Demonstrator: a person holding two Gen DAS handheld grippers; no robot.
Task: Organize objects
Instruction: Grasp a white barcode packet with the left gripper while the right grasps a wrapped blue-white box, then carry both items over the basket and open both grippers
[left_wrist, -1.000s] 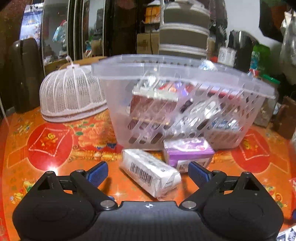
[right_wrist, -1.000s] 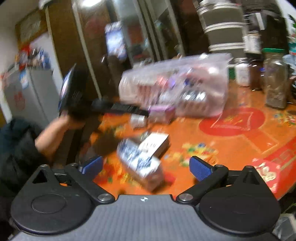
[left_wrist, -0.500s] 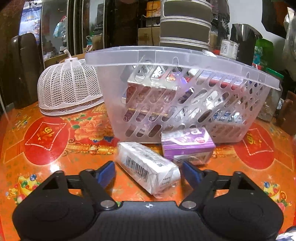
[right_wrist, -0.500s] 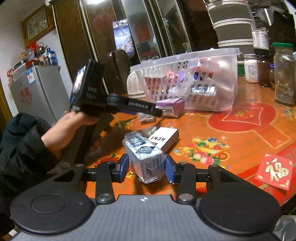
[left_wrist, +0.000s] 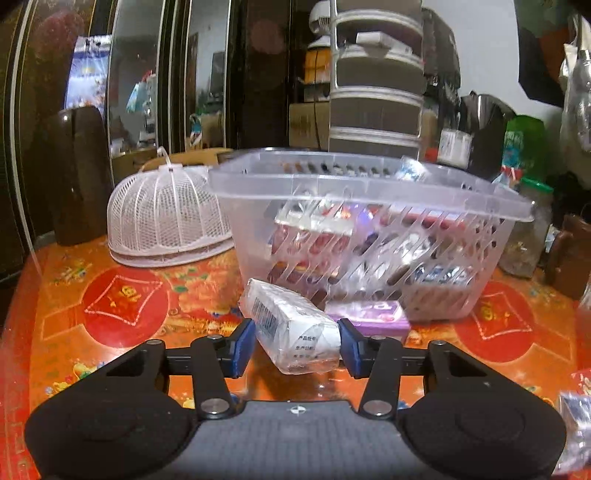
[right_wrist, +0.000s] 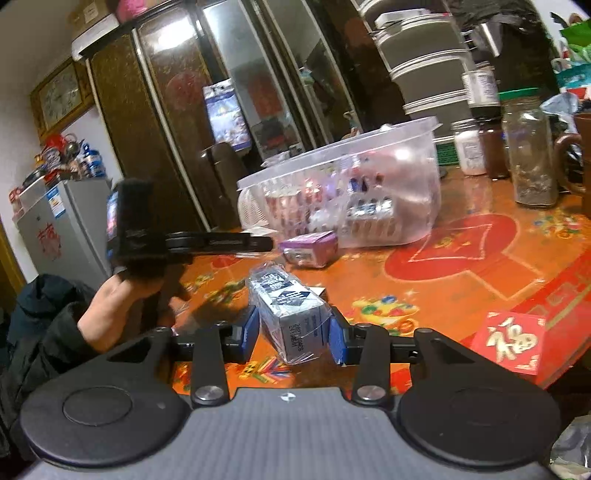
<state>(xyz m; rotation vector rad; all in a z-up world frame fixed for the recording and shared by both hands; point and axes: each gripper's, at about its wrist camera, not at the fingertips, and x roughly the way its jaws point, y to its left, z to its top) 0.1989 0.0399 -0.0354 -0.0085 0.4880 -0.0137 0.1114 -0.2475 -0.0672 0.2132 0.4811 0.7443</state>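
In the left wrist view, a white wrapped pack with a barcode lies tilted between my left gripper's blue pads. The jaws are closing, and both pads touch its sides. A purple box sits just behind it, against the clear slotted basket, which holds several packs. In the right wrist view, my right gripper is shut on a blue-and-white wrapped pack. Farther left a hand holds the left gripper near the purple box and the basket.
A white mesh food cover stands left of the basket, with a dark flask beyond it. Glass jars line the table's back right. A red envelope lies near the right front edge. A white box corner shows behind the held pack.
My left jaws narrowed from wide open until they touch the white pack. My right jaws went from open to shut on the blue-and-white pack, and that view swung slightly.
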